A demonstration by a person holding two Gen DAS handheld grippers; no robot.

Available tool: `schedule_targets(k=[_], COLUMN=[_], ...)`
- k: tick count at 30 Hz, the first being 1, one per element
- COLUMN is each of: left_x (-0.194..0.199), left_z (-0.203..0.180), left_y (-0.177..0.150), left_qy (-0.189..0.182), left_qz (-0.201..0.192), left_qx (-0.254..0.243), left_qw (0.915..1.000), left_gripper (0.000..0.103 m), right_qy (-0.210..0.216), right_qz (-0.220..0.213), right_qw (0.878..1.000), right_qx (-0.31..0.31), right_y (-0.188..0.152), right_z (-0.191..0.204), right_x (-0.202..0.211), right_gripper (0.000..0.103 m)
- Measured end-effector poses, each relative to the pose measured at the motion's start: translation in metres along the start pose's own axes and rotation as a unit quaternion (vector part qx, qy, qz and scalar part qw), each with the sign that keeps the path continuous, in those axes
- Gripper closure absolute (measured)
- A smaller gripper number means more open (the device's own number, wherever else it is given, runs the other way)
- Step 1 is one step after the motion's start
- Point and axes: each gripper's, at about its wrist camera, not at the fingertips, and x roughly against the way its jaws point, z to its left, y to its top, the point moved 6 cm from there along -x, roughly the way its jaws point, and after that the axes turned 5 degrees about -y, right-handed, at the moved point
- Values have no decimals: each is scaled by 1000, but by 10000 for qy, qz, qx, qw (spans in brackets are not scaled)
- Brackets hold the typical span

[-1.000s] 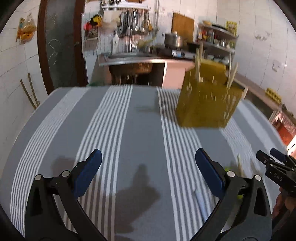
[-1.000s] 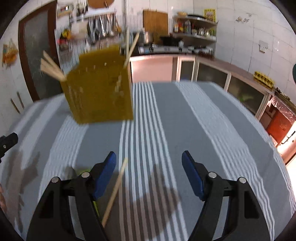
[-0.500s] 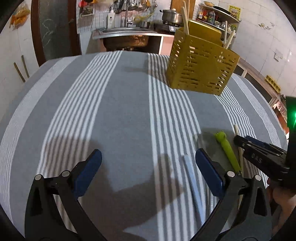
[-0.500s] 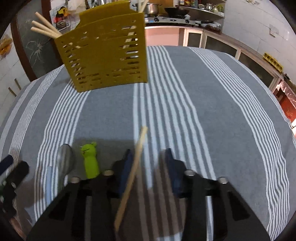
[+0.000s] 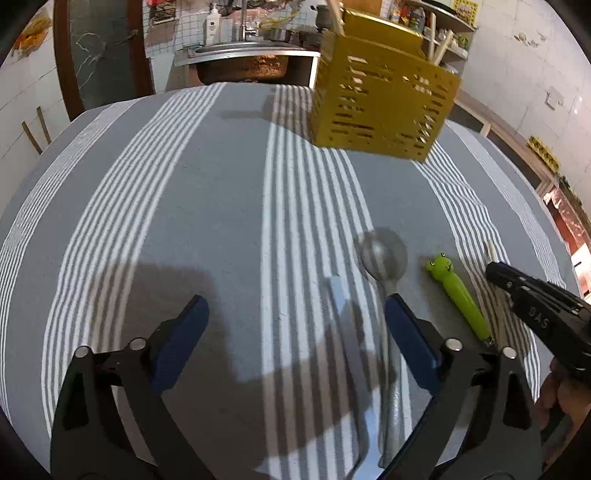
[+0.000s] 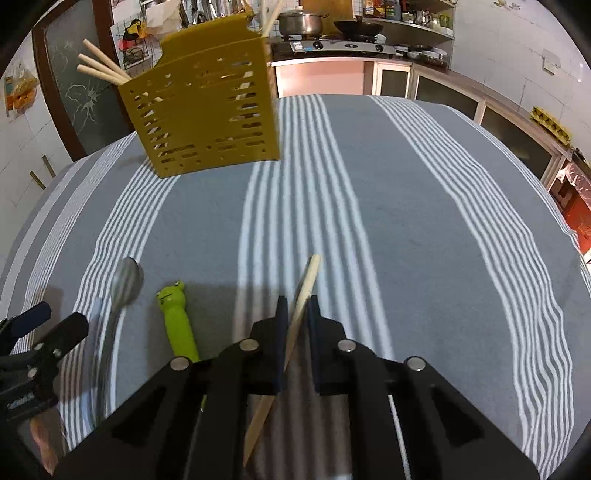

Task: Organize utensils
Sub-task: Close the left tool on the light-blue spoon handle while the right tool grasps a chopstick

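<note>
My right gripper is closing, its pads pressed on a wooden chopstick that slants up out of the jaws over the striped cloth. My left gripper is wide open and closing slightly. It hovers low over a pale blue handle, which lies between the jaws untouched. A metal spoon lies with its handle beside the right finger. A green frog-headed utensil lies right of the spoon. The yellow slotted holder stands at the far side with several chopsticks in it.
The grey cloth with white stripes covers the table, which drops off at the right. Behind the table are a kitchen counter with a stove and pots and a dark door at the left.
My right jaws have come together on the chopstick and lifted its tip. My left gripper has sunk and tipped down, bringing the spoon and pale handle into view between its fingers.
</note>
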Motion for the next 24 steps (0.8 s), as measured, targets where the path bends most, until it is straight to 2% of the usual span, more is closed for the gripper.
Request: schedule_targets(k=[4,8,15,20,22,24], left_x=[-5,-5,-9,-14,-15,-15], left_z=[-9,-17,-34,-34,-31,-28], left_y=[-7,-10,-10,-9,-8,-7], left_qy=[-63,-100,-400,-359,-361,-393], left_qz=[125,80,243,291,285,289], left_qx=[-67,-65,-65,-71,-37,0], left_qw=[9999,9999,9989,9989,9989,9988], left_gripper=[20,30,65,75,83,87], right_qy=[-4,25,33,47,35,14], right_qz=[-60,-75,-89,-119,-128,-137], right_qw=[10000,9999,9999,9999,9999,9999], right_qx=[-62,-84,-78,-98,-98,-78], right_y=[-4,-7,-10,-10,-10,-10], right_z=[-10,-15,-15,-13,-12,-12], right_x=[5,3,-1,-2,-2,-1], right_gripper=[92,92,92,92,92,92])
